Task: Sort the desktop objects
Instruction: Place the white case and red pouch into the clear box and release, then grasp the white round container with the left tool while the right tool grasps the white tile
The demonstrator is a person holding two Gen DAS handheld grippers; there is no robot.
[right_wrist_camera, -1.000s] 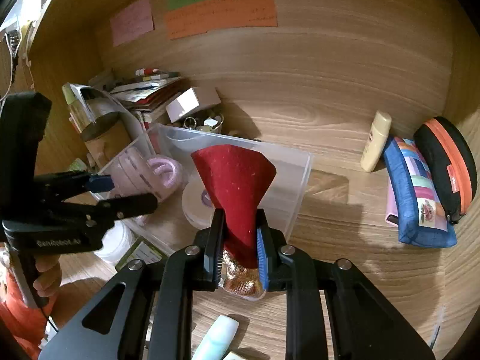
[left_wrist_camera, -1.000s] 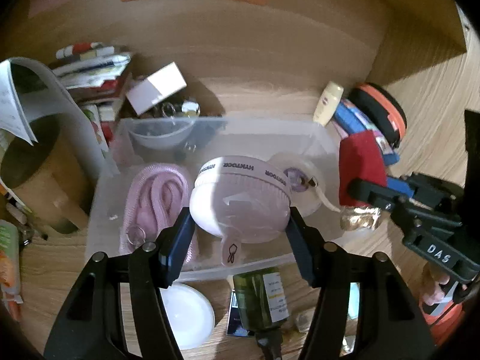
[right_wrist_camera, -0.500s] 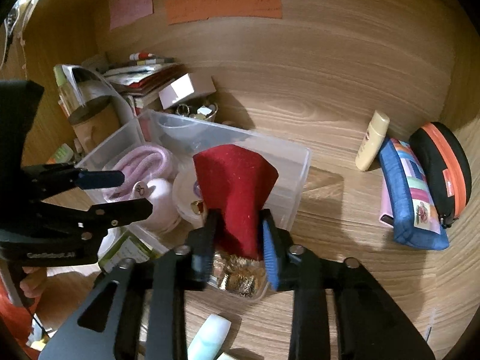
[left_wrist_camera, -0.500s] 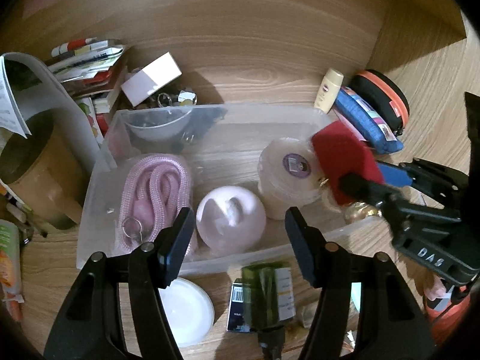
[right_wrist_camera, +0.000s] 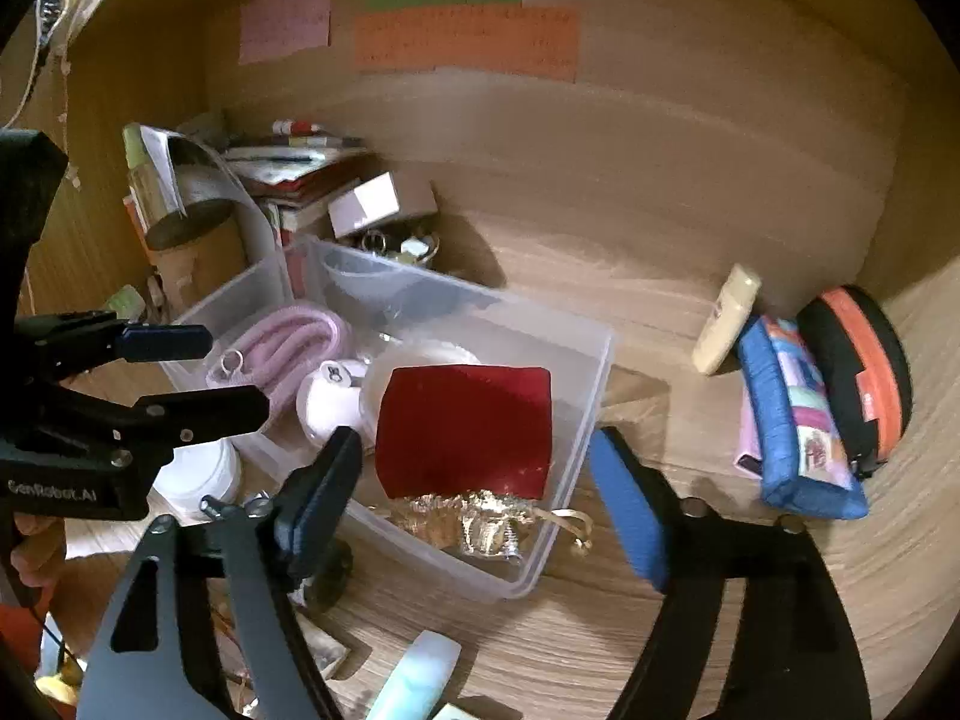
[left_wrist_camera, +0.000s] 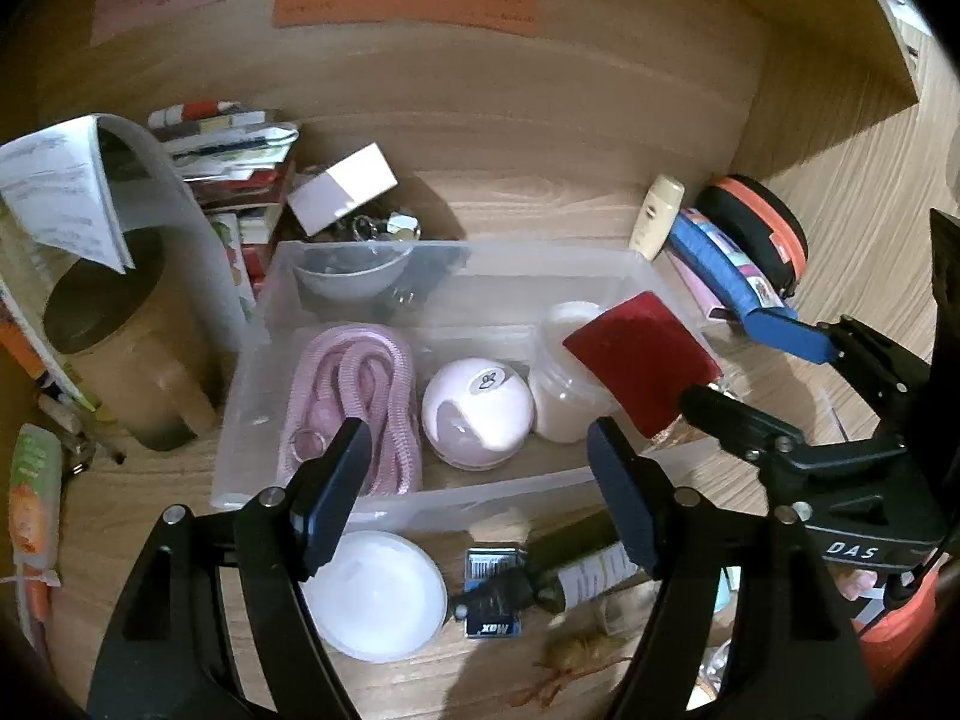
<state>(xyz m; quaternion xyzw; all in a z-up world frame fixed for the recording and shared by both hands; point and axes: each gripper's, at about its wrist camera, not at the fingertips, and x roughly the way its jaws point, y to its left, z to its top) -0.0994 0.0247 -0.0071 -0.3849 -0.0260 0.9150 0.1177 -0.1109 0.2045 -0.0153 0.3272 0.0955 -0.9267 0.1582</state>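
Observation:
A clear plastic bin [left_wrist_camera: 372, 498] [right_wrist_camera: 576, 420] stands on the wooden desk. Inside lie a pink rope [left_wrist_camera: 354, 384] [right_wrist_camera: 288, 336], a round pink fan [left_wrist_camera: 477, 414] [right_wrist_camera: 327, 402], a white tape roll [left_wrist_camera: 564, 402] and a red pouch with a gold mouth [left_wrist_camera: 645, 372] [right_wrist_camera: 465, 429], which rests on the bin's right end. My left gripper [left_wrist_camera: 480, 492] is open and empty above the bin's front wall. My right gripper [right_wrist_camera: 480, 492] is open and empty, just behind the pouch.
A white lid [left_wrist_camera: 375, 594], a dark green bottle [left_wrist_camera: 576, 564] and a battery pack [left_wrist_camera: 489, 594] lie in front of the bin. A cream tube [right_wrist_camera: 723, 318], a blue pouch [right_wrist_camera: 792, 420] and a black-orange case [right_wrist_camera: 858, 372] sit right. Books and a paper cylinder [left_wrist_camera: 120, 324] stand left.
My left gripper dropped the pink fan into the bin and pulled back. My right gripper carried the red pouch over the bin, opened and let it go.

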